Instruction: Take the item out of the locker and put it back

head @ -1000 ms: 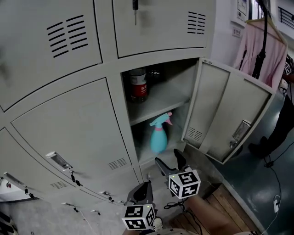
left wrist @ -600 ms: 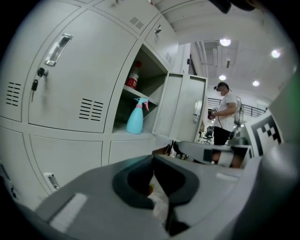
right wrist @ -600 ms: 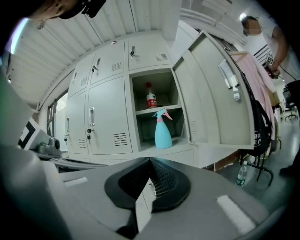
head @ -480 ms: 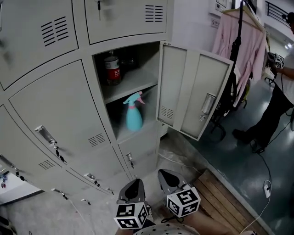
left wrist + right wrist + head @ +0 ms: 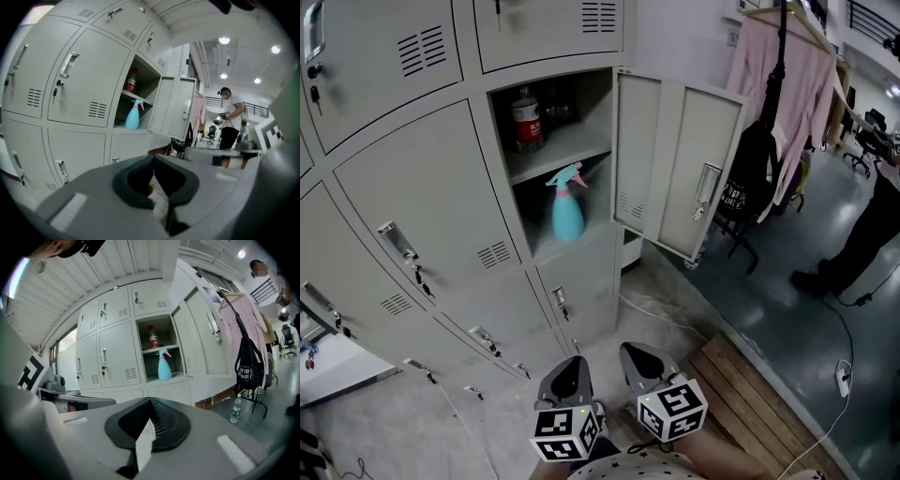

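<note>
Whereas a second ago the right gripper (image 5: 638,353) stood close under the open locker (image 5: 567,155) with its two jaws spread wide, its jaws are now pressed together tip to tip with nothing between them. The left gripper (image 5: 571,366), just beside it, is likewise closed and empty, as it was before; its own view shows only a slit of pale cloth below the meeting tips. Both grippers have come well back from the lockers since that earlier frame, so that more closed doors and a strip of wooden floor (image 5: 750,403) now show round them. From half a second ago little has changed.

The teal spray bottle (image 5: 566,208) with its pink trigger head has not moved: it stands upright on the lower shelf of the open compartment, well ahead of and above both pairs of jaws, touched by neither. In the right gripper view it lies almost straight beyond the jaw tips; in the left gripper view, slightly left of them. A red-labelled bottle (image 5: 525,120) stands on the shelf above it. The locker door (image 5: 675,159) hangs open to the right of the jaws' line, and further right a pink garment (image 5: 787,94) hangs on a rack.
</note>
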`<act>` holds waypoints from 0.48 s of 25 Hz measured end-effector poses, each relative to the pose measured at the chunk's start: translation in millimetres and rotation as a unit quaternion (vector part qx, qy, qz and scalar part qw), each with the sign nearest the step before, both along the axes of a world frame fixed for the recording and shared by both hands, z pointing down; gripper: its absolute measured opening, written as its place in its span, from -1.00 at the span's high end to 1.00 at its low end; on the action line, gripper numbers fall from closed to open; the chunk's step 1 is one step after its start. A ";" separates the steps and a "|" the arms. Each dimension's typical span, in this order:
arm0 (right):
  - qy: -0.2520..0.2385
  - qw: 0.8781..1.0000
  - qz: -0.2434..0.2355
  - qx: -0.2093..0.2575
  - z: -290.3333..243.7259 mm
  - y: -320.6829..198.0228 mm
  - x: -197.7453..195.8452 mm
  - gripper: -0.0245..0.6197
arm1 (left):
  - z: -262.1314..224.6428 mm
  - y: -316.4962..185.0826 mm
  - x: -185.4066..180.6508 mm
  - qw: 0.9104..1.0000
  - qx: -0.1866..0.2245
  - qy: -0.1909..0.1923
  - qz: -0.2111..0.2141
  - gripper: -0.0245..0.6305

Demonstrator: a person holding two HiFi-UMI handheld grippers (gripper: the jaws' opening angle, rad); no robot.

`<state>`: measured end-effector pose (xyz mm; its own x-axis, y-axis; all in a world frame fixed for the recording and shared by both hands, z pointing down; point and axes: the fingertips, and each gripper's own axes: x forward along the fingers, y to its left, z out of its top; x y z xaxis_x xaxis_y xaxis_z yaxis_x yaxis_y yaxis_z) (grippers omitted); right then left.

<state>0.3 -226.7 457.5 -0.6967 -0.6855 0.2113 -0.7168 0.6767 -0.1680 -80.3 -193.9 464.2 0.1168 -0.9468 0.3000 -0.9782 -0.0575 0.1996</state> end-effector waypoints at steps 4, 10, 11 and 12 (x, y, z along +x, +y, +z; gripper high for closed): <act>0.002 1.000 -0.005 0.003 0.6 9.6 1.6 0.93 | -1.5 8.1 2.2 1.000 0.003 0.002 -0.003 0.90; 0.001 1.000 -0.008 0.005 0.1 15.5 2.2 0.93 | -2.0 13.7 5.6 1.000 0.003 0.001 -0.002 0.90; 0.001 1.000 -0.008 0.005 0.1 15.8 2.4 0.93 | -2.2 13.8 6.1 1.000 0.004 0.001 -0.003 0.90; 0.001 1.000 -0.009 0.005 0.0 15.9 2.4 0.93 | -2.7 13.5 6.5 1.000 0.004 0.002 -0.003 0.90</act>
<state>2.6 -210.9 457.4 -0.7086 -0.6751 0.2052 -0.7047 0.6913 -0.1595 -73.8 -180.4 461.5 0.1114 -0.9500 0.2918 -0.9779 -0.0525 0.2023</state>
